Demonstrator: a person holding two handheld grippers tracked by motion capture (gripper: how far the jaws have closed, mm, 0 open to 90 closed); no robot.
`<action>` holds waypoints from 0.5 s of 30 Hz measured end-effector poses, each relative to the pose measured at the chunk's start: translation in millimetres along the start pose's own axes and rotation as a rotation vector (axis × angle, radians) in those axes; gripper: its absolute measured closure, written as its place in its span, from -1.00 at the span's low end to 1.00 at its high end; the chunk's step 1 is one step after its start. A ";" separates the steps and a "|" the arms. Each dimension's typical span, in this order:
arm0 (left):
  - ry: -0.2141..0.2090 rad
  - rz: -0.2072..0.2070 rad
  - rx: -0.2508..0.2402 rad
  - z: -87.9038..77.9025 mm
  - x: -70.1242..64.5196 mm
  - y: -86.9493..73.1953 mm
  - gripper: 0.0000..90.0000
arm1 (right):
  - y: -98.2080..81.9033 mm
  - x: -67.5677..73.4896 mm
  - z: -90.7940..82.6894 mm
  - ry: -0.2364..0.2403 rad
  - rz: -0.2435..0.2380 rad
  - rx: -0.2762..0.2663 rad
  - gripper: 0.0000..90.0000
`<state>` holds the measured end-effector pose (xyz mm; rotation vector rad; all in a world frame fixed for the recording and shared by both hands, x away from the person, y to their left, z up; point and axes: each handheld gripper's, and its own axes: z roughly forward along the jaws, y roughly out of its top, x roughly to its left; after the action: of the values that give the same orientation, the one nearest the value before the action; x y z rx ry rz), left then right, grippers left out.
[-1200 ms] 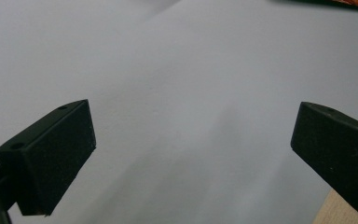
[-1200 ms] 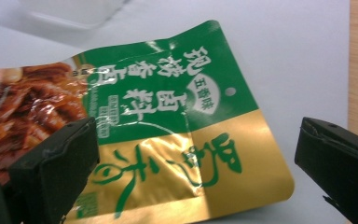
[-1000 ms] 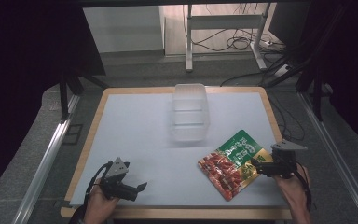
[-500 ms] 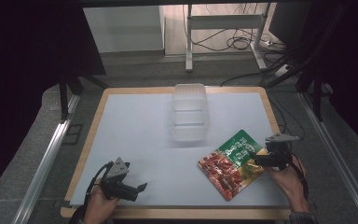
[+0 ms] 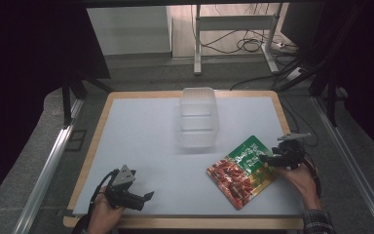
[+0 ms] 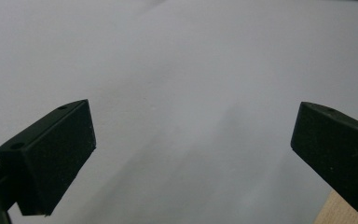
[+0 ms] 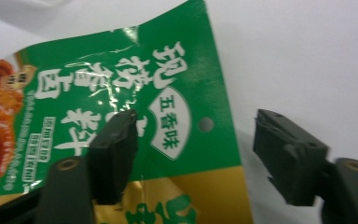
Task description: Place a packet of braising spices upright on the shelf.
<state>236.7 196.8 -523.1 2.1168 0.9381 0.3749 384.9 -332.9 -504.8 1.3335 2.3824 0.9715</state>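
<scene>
Lower right of the high view, the right gripper [image 5: 267,159] straddles the snack packet's [image 5: 241,170] edge on the tabletop [image 5: 146,131], jaws apart, holding nothing; closing looks next. Left gripper [image 5: 143,197] hangs open, empty.

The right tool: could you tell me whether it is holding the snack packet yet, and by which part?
Nothing is held. The right tool is open, its jaws straddling the green top edge of the snack packet. The left tool is open over the bare table.

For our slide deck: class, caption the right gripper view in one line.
Open right gripper straddling the edge of a green snack packet lying on the white table.
</scene>
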 end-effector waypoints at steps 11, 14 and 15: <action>0.002 0.000 0.003 0.6 -0.8 -0.2 -1.00 | 13.4 16.4 -15.3 0.095 -0.090 0.009 0.36; 0.001 0.002 0.004 0.8 -1.0 -0.1 -1.00 | 15.5 27.6 -8.2 0.070 -0.144 0.079 0.44; 0.001 0.002 0.004 0.7 -1.0 -0.1 -1.00 | 14.7 34.0 -0.7 0.032 -0.183 0.117 0.53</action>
<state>236.3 195.8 -523.6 2.1212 0.9385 0.3754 375.6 -299.8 -491.1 1.1196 2.5672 0.8201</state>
